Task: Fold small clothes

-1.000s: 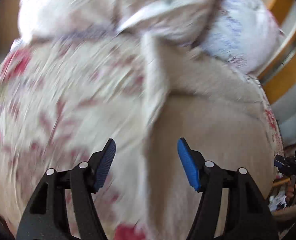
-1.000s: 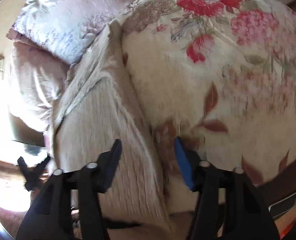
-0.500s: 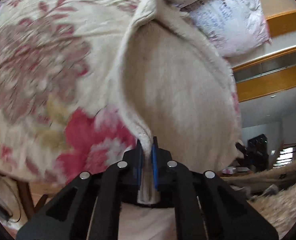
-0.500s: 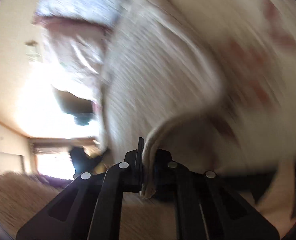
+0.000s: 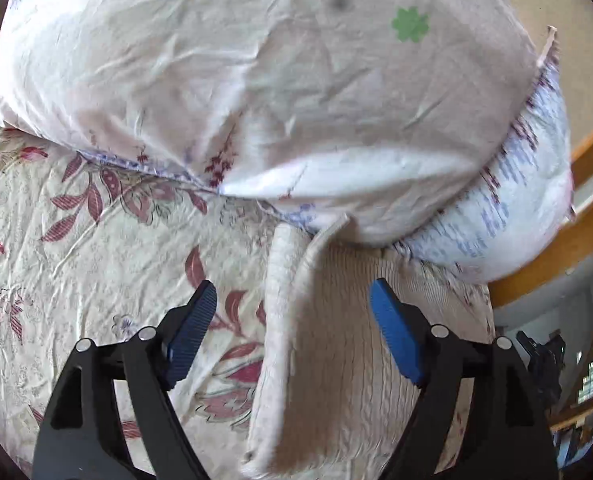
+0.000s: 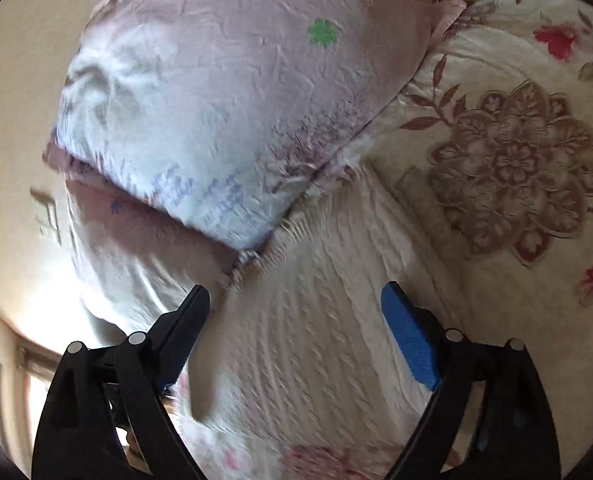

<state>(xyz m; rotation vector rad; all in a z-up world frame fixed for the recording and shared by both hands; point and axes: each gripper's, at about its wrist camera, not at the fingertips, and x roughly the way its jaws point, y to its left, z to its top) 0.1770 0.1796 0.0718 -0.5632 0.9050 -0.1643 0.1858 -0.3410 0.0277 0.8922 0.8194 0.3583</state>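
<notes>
A cream knitted garment [image 5: 336, 360] lies on the flowered bedspread [image 5: 96, 264], its far end against the pillows. My left gripper [image 5: 296, 332] is open and empty just above the garment's left folded edge. In the right wrist view the same knit [image 6: 296, 340] lies under my right gripper [image 6: 296, 340], which is open and empty, with its fingers either side of the cloth's width.
Two stacked pillows [image 5: 276, 92] with a green clover mark lie right behind the garment; they also show in the right wrist view [image 6: 236, 100]. A wooden bed frame [image 5: 556, 256] runs along the right. The bedspread [image 6: 516, 160] spreads to the right.
Half a second ago both grippers were shut on the garment's edges and lifting it. Now both have opened and let go, and the garment lies folded on the bed near the pillows.
</notes>
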